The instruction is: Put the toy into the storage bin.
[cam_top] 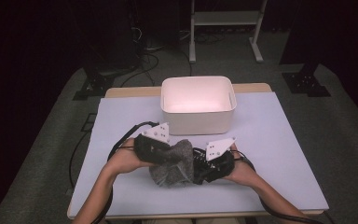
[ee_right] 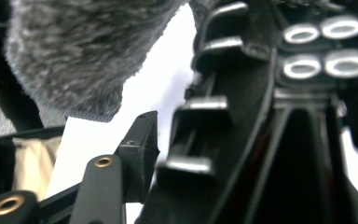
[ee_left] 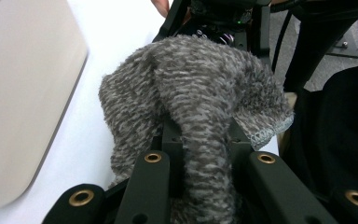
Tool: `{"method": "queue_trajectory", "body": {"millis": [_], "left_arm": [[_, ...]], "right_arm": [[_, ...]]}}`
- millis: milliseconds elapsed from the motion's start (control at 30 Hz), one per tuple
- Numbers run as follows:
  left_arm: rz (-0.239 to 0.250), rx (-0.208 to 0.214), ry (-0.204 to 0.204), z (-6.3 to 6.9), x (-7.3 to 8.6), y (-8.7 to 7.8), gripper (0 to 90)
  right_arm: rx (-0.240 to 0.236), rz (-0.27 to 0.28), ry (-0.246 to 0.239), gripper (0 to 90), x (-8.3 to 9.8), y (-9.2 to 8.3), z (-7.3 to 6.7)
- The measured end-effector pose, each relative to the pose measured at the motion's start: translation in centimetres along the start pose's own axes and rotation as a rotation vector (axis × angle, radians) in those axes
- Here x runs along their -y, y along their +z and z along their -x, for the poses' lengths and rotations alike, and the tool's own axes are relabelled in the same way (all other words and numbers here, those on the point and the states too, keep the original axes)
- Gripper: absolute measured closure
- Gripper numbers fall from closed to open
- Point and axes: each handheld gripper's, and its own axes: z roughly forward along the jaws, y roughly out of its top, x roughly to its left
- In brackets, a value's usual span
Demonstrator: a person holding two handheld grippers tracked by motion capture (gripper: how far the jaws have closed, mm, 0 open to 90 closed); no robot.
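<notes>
Your left tool [cam_top: 161,151] has its jaws clamped on the grey cloth [cam_top: 171,163]. In the left gripper view a thick fold of the cloth [ee_left: 200,107] runs down between the two black jaws, and the rest bulges up just ahead of them and drapes off to both sides, with a stitched hem showing at the far right edge.

Your right tool [cam_top: 205,161] faces the left one from the other side of the cloth, very near it. In the right gripper view one of its jaw tips [ee_right: 140,140] stands bare with white counter behind it. The cloth [ee_right: 79,56] hangs above and to the left of that tip, not touching it. The other jaw is hidden behind the black body of the left tool, which crowds the right half of that view. So this tool's jaws stand partly apart, and I see nothing pinched between them.

From above, the cloth sits bunched between your two tools, close to your side of the counter [cam_top: 279,154], and it reaches down to the surface below your hands. A white bin [cam_top: 198,119] stands just beyond both tools, apart from the cloth.
</notes>
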Motion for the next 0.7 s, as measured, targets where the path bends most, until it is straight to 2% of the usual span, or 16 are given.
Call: {"method": "queue_trajectory", "body": {"millis": [200, 300, 367, 567, 633, 700], "left_arm": [[-0.007, 0.019, 0.021, 0.1, -1.0, 1.0, 75.9], [-0.008, 0.025, 0.023, 0.1, -1.3, 1.3, 75.9], [-0.007, 0.028, 0.024, 0.0, -1.4, 1.4, 75.9], [-0.016, 0.034, 0.027, 0.1, -1.4, 1.6, 75.7], [-0.012, 0.033, 0.025, 0.1, -1.3, 1.6, 75.7], [-0.01, 0.036, 0.024, 0.1, -1.2, 1.6, 75.7]], "right_arm": [[-0.006, -0.039, 0.018, 42.2, 0.8, -1.6, -0.3], [-0.008, -0.032, 0.035, 43.5, 1.2, -2.4, -0.3], [0.002, -0.046, 0.024, 43.5, 1.4, -2.8, -0.4], [-0.02, -0.089, 0.029, 40.7, 1.6, -3.7, -0.4], [-0.026, -0.116, 0.028, 42.5, 1.4, -4.1, -0.4], [-0.051, -0.124, 0.064, 47.6, 1.4, -4.7, -0.3]]}}
